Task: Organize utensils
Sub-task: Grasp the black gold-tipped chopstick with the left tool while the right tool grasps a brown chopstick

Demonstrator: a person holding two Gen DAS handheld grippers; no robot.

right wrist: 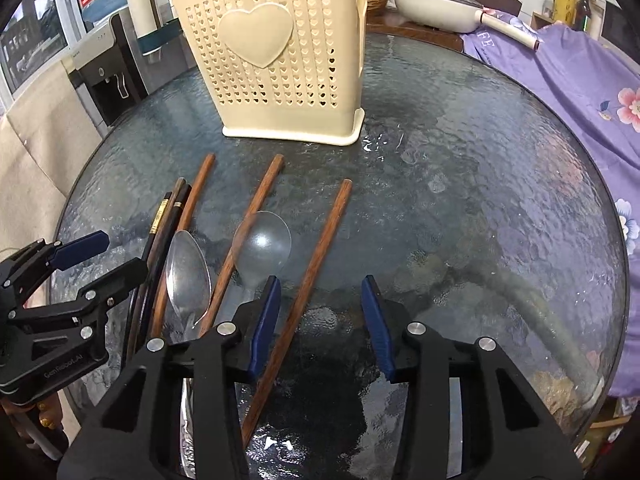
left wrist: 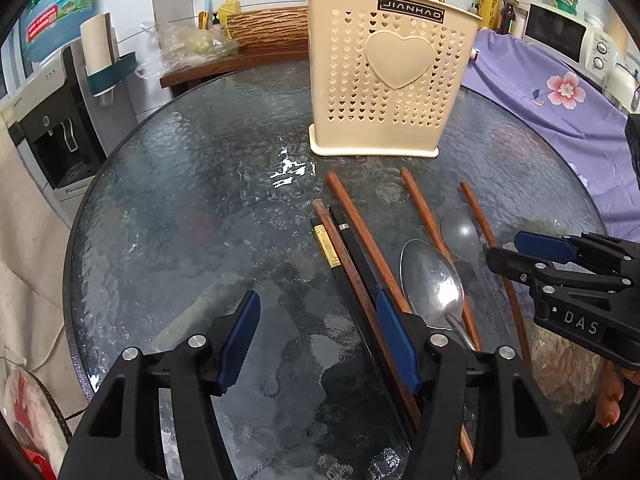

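A cream plastic utensil holder (left wrist: 390,80), perforated with small hearts and bearing one large raised heart and a "JIANHAO" label, is standing upright on the far part of a round dark table of textured glass (left wrist: 192,208). In front of it, nearer the cameras, the utensils are lying flat on the glass in a loose row, all pointing roughly toward the holder. On the left of the row two black chopsticks (left wrist: 352,248), one with a gold band, are lying close beside a brown wooden chopstick (left wrist: 340,248), and a second wooden chopstick (left wrist: 360,224) is sitting just to their right. A shiny steel spoon (left wrist: 432,280) is resting bowl-up next to them, with a third wooden chopstick (left wrist: 424,208) running alongside it. A second, duller metal spoon (right wrist: 262,244) is lying farther right, and a fourth wooden chopstick (right wrist: 304,284) is lying at the right end of the row.

The left gripper (left wrist: 318,344) is hovering low over the left end of the row with its jaws apart, its right blue pad lying over the black chopsticks and the rest of the gap over bare glass; nothing is being squeezed. The right gripper (right wrist: 320,324) is hanging over the right end, its jaws also apart, with the rightmost wooden chopstick passing through the gap near the left pad; whether that pad is touching it cannot be told.

A purple flowered cloth (right wrist: 568,92) is lying beyond the table's right edge.
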